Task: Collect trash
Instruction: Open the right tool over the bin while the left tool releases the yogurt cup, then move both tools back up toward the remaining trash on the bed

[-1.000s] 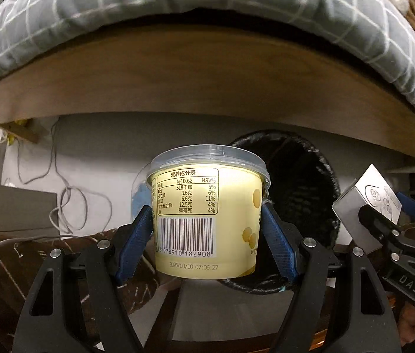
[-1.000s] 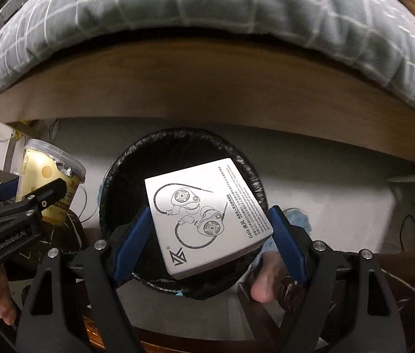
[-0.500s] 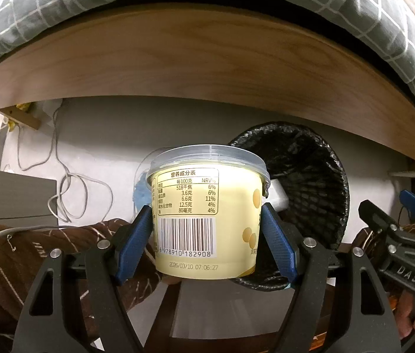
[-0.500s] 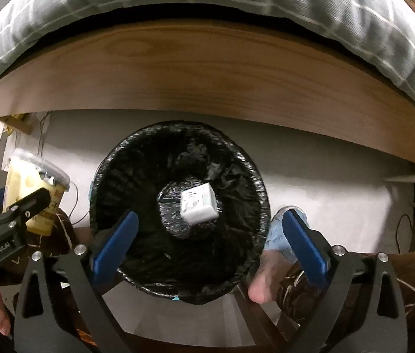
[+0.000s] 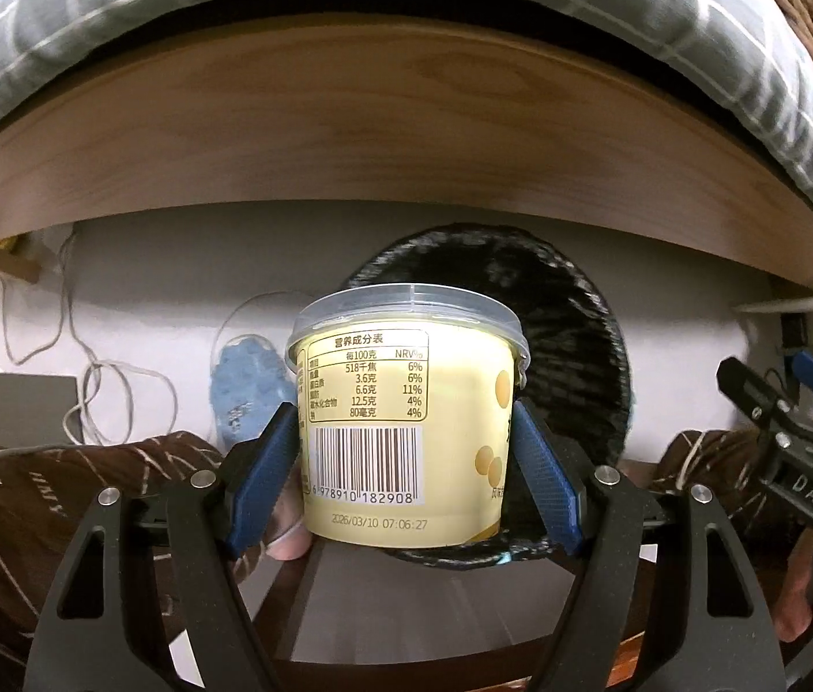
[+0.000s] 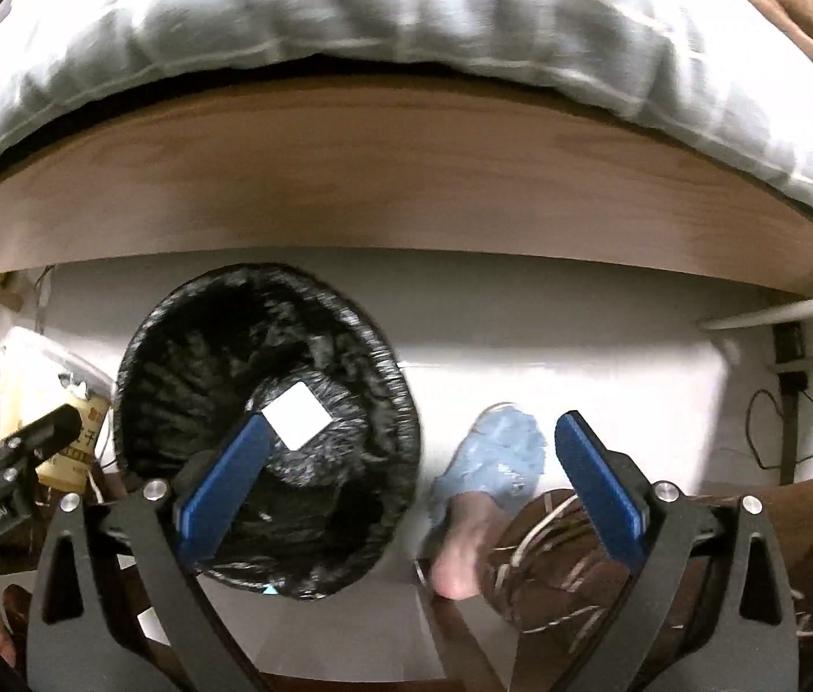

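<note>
Bedroom floor beside a wooden bed frame (image 5: pixel 383 132), w/ a grey checked quilt (image 6: pixel 349 6) hanging over its edge; pale floor is seen below. Black-lined bin (image 6: pixel 268 438) stands on the floor just under the frame, w/ a small white box (image 6: pixel 297 422) lying inside on the liner.

Left gripper (image 5: pixel 406 461): blue pads are pressed against opposite sides of a yellow cup (image 5: pixel 406 421), approx. at mid-height, below the clear lid (image 5: pixel 406 311). Cup is held upright, above the floor and in front of the bin's near rim, not yet over the opening as far as can be judged.

Right gripper (image 6: pixel 406 478): jaws are spread wide, nothing between them; it is aimed between the bin and a blue slipper (image 6: pixel 493 450) worn on a foot.

Handling (judged): thin plastic wall, light, prob. empty or nearly so; it would dent if squeezed hard and is smooth enough to slip. Mid-wall hold is suitable; rim under the lid is the stiffer zone if a firmer hold is needed. Lid appears seated, so spill risk is taken as low. Contents cannot be seen.
</note>
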